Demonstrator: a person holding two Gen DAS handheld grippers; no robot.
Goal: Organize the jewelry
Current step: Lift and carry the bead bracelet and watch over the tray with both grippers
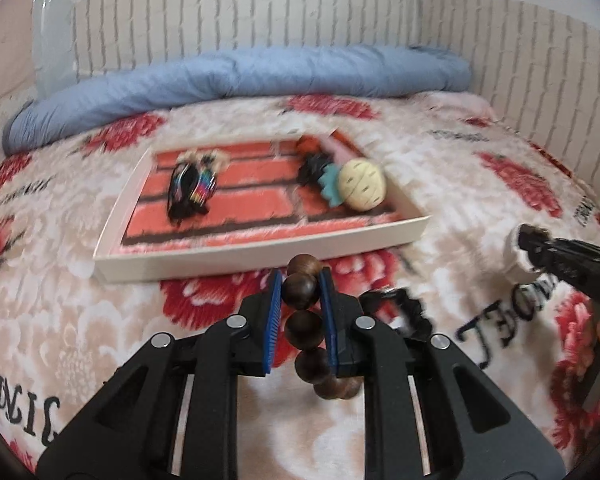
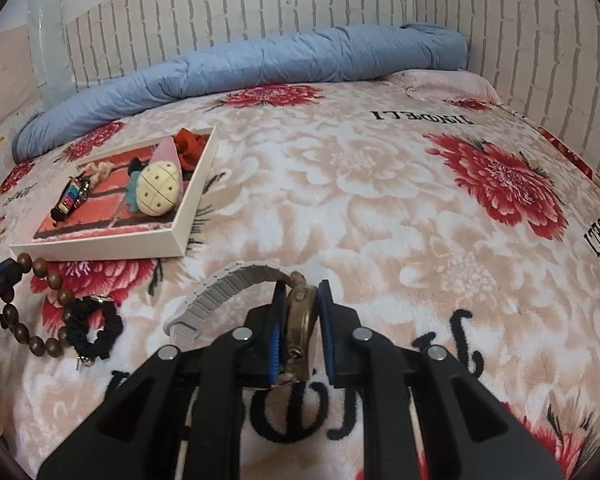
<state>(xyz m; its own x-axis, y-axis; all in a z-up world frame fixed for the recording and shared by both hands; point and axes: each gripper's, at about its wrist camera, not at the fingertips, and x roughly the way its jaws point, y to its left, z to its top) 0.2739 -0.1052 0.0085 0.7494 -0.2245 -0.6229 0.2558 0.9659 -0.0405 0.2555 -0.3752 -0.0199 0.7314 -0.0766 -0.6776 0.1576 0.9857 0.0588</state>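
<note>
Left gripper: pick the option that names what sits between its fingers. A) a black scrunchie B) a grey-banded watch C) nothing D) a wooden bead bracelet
D: in the left wrist view the left gripper is shut on the wooden bead bracelet, with brown beads running between its blue pads.

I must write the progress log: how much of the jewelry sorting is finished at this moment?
Done: the white tray already holds a rainbow bracelet, a pineapple charm and other small pieces. In hand: the left tool grips the wooden bead bracelet; the right tool grips a watch. Left: the black scrunchie lies on the blanket.
</note>
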